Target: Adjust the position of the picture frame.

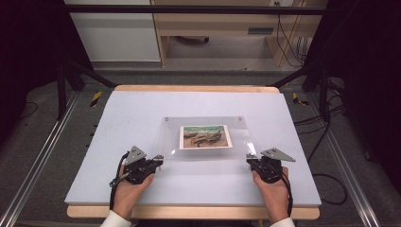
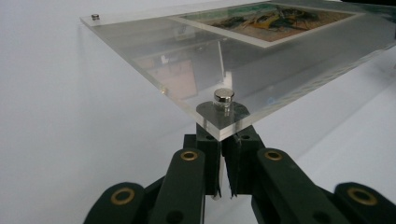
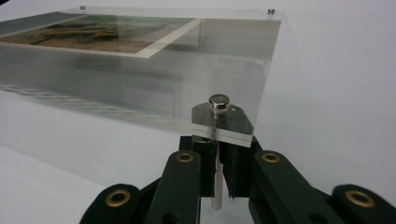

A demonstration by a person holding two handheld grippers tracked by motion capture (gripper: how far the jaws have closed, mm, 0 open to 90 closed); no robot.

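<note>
Jaws on the left gripper (image 2: 223, 186) are nearly shut, pinched on a thin metal post under the near left corner of the clear acrylic frame (image 2: 196, 60), right below a small silver stud (image 2: 223, 96). Same story on the right gripper (image 3: 217, 184): jaws closed around a pale post (image 3: 216, 186) beneath the near right corner, silver cap (image 3: 219, 101) sitting on top. From above, both hands (image 1: 130, 189) hold their grippers at the frame's two near corners. Between them, the transparent frame carries a landscape picture (image 1: 206, 136) with a white border. Underneath lies the pale blue table (image 1: 142, 104), mid-surface.
</note>
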